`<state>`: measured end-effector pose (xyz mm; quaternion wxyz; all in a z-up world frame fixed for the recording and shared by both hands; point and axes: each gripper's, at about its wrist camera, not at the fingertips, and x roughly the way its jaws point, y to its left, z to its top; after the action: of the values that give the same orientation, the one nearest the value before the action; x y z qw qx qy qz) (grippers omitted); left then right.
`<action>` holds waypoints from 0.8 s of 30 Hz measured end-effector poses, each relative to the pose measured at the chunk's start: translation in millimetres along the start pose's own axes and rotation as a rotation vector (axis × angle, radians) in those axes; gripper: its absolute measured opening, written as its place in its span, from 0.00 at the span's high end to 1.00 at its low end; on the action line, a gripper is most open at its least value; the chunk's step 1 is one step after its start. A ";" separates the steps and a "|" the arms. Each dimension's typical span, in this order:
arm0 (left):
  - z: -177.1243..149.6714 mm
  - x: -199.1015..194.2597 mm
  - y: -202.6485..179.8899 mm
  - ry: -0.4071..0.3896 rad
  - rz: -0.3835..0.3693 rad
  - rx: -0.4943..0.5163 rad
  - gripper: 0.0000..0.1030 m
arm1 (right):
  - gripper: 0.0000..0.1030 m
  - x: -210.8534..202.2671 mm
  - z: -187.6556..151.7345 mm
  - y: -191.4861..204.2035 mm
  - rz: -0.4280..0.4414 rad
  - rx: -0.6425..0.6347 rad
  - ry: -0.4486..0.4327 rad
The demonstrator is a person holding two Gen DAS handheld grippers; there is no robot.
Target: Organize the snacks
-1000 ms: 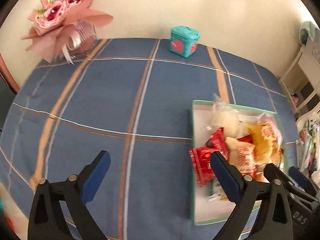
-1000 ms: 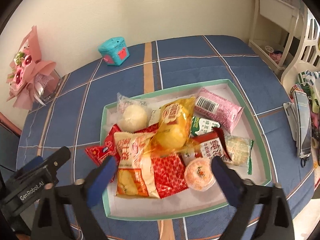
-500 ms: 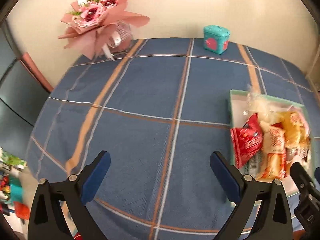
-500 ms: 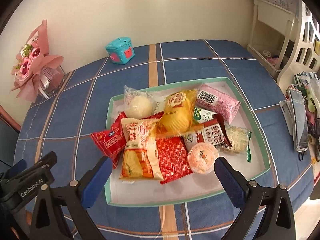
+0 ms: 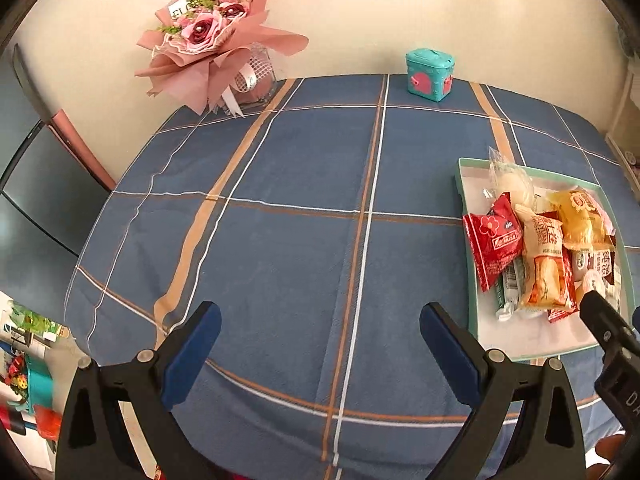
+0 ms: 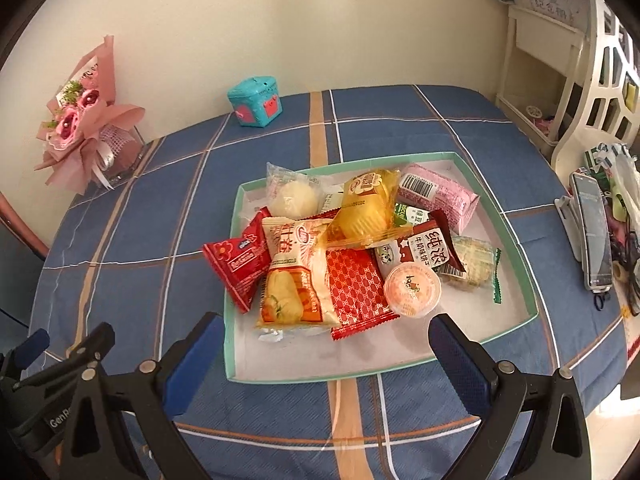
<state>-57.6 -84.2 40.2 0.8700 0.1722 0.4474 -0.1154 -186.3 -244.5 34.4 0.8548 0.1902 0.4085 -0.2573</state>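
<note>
A teal-rimmed white tray on the blue plaid tablecloth holds a heap of wrapped snacks: a red packet at its left edge, a cream-and-orange packet, a yellow packet, a pink packet, a jelly cup. My right gripper is open and empty above the tray's near edge. My left gripper is open and empty over bare cloth, left of the tray. The right gripper's tip shows in the left wrist view's lower right corner.
A pink flower bouquet and a teal box stand at the table's far edge by the wall. A phone and clutter lie at the right edge, with white shelves beyond. A dark chair is at the left.
Both grippers have pulled back and risen. The left view has swung left, so the tray now sits at its right edge. Both stay open and empty.
</note>
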 end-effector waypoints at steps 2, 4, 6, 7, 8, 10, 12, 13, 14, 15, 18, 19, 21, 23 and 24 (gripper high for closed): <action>-1.7 -2.5 3.2 -0.005 0.007 -0.007 0.03 | 0.00 -3.4 -2.0 1.9 0.002 -0.007 -0.005; -3.1 -4.1 6.0 -0.004 0.014 -0.015 0.03 | 0.00 -6.8 -3.9 3.6 0.000 -0.016 -0.008; -5.6 -4.7 9.5 0.005 0.018 -0.018 0.03 | 0.00 -10.0 -6.4 4.6 -0.005 -0.020 -0.010; -7.1 -4.9 11.0 0.011 0.018 -0.018 0.03 | 0.00 -11.5 -7.7 5.0 -0.008 -0.023 -0.009; -8.7 -5.2 12.5 0.014 0.018 -0.019 0.03 | 0.00 -12.4 -8.3 5.1 -0.012 -0.026 -0.007; -10.4 -7.5 15.3 0.012 0.016 -0.021 0.03 | 0.00 -14.9 -11.2 5.8 -0.021 -0.033 -0.003; -12.2 -11.4 18.0 0.000 0.019 -0.021 0.03 | 0.00 -17.1 -13.4 5.2 -0.023 -0.037 -0.001; -13.4 -12.4 18.3 -0.004 0.022 -0.021 0.03 | 0.00 -18.2 -14.0 5.2 -0.023 -0.037 -0.003; -14.6 -13.9 19.1 -0.009 0.025 -0.020 0.03 | 0.00 -18.9 -14.3 5.5 -0.023 -0.037 -0.005; -15.5 -15.3 20.0 -0.011 0.021 -0.020 0.03 | 0.00 -20.3 -14.8 5.4 -0.025 -0.037 -0.008; -16.1 -19.1 22.8 -0.020 0.001 -0.024 0.03 | 0.00 -23.3 -15.4 6.2 -0.029 -0.038 -0.014; -15.5 -19.3 23.4 -0.022 0.001 -0.024 0.03 | 0.00 -23.7 -15.2 6.3 -0.029 -0.039 -0.015; -14.6 -19.4 24.7 -0.022 -0.004 -0.025 0.03 | 0.00 -24.1 -14.4 6.8 -0.030 -0.043 -0.017; -15.4 -20.3 24.9 -0.021 -0.004 -0.027 0.03 | 0.00 -23.8 -13.9 6.7 -0.030 -0.045 -0.016; -15.3 -20.8 25.2 -0.022 -0.006 -0.027 0.03 | 0.00 -23.5 -13.8 6.8 -0.030 -0.046 -0.015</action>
<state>-71.9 -54.0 53.9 0.8768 0.1577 0.4397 -0.1138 -203.1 -225.0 45.7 0.8582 0.1625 0.4106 -0.2619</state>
